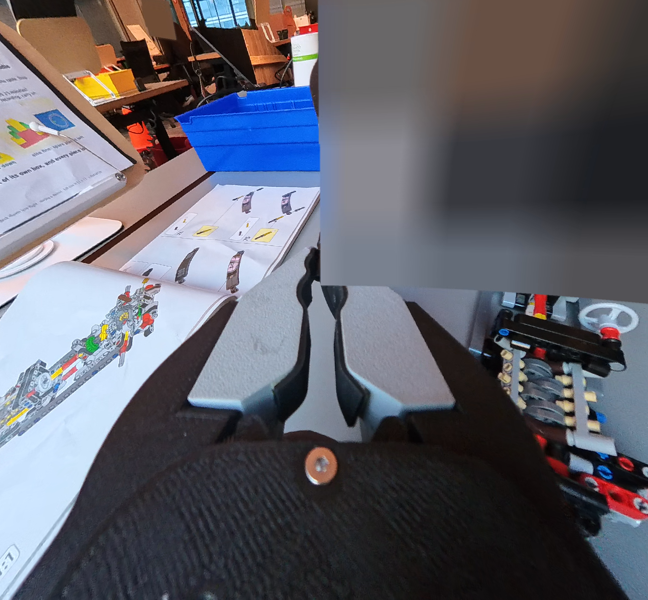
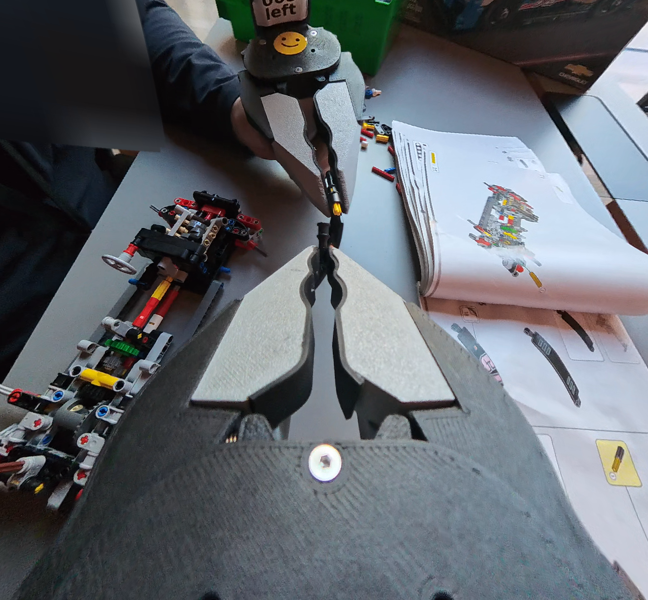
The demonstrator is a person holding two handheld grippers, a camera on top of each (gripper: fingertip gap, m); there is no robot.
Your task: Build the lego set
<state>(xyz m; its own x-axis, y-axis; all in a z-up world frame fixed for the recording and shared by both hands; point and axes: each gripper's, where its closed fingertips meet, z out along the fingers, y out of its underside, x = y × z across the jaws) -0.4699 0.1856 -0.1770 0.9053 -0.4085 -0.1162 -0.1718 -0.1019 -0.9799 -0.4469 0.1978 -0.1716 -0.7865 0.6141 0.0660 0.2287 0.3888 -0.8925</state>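
right gripper (image 2: 324,250) pinches a black pin (image 2: 323,232) at its tips, pads pressed on it; left gripper (image 2: 335,209), just beyond and tip to tip, clamps a black-and-yellow axle piece (image 2: 335,197); both above the grey table (image 2: 438,92); part-built chassis (image 2: 150,285) to 1 side, open instruction booklet (image 2: 526,232) opposite, loose pieces (image 2: 378,148) near the booklet
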